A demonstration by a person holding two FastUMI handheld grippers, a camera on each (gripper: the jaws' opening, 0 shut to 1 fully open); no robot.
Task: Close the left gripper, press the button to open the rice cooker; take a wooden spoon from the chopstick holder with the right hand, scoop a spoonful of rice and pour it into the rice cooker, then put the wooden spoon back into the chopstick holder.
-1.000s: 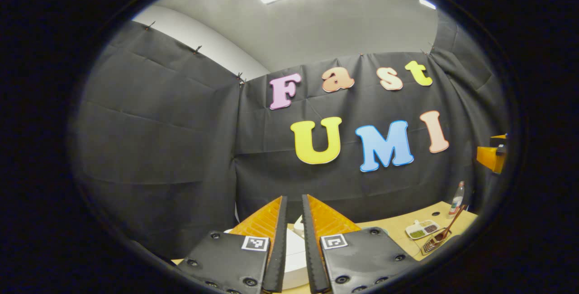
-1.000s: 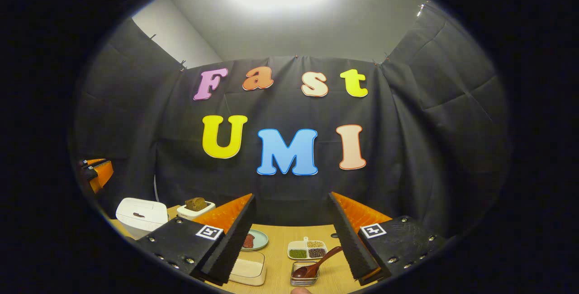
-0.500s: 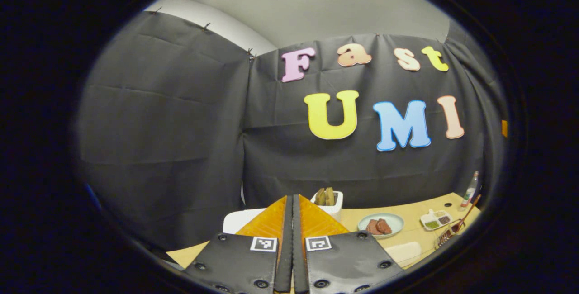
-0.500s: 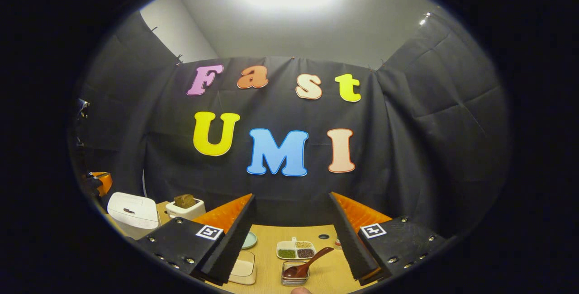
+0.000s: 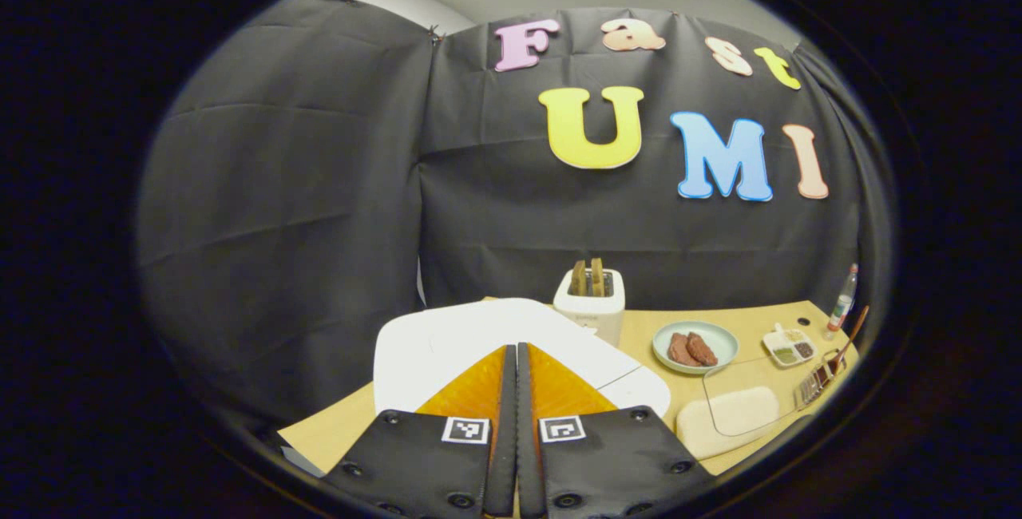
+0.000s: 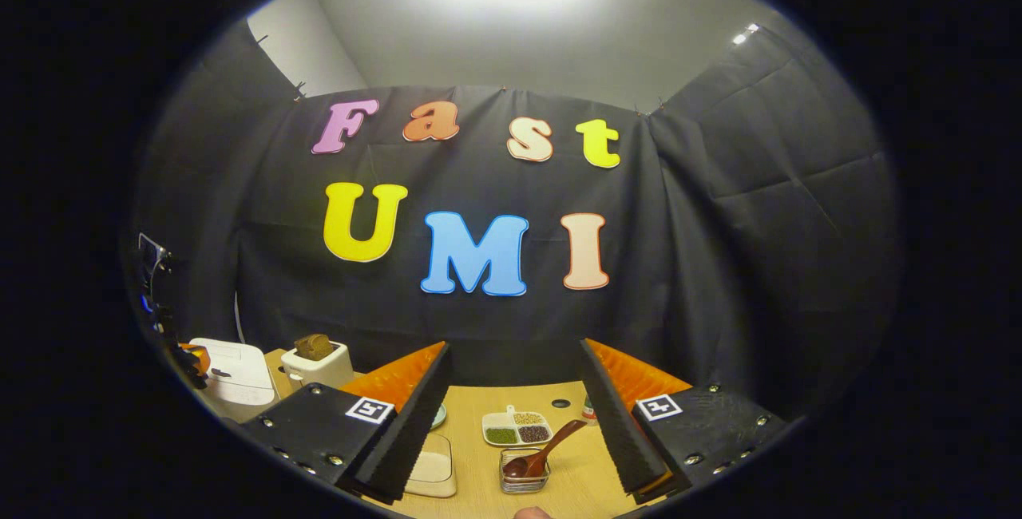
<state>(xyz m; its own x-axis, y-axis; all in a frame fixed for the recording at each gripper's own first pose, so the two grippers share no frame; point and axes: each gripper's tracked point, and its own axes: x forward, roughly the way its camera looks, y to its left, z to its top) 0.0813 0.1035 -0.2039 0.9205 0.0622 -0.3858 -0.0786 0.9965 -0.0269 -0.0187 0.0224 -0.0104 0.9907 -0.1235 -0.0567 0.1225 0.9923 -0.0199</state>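
The white rice cooker (image 5: 447, 339) sits with its lid down right under my left gripper (image 5: 516, 347), which is shut with nothing between its fingers and points over the lid. The right gripper view has the cooker (image 6: 235, 379) at far left, with the left gripper (image 6: 192, 359) above it. My right gripper (image 6: 515, 347) is open and empty, above the table. Just below it the wooden spoon (image 6: 544, 455) leans in the small wire chopstick holder (image 6: 523, 481). A clear box of rice (image 6: 431, 467) lies to their left. The left gripper view has the rice box (image 5: 730, 427), the holder (image 5: 816, 382) and the spoon (image 5: 851, 331) at right.
A white toaster (image 5: 591, 303) with bread stands behind the cooker. A green plate (image 5: 693, 346) with meat, a divided dish of beans (image 6: 517, 429) and a small bottle (image 5: 844, 305) lie on the wooden table (image 5: 758, 319).
The left gripper has shut and tipped down toward the rice cooker, whose lid now lies under its fingers. The right gripper stays open and has drifted slightly.
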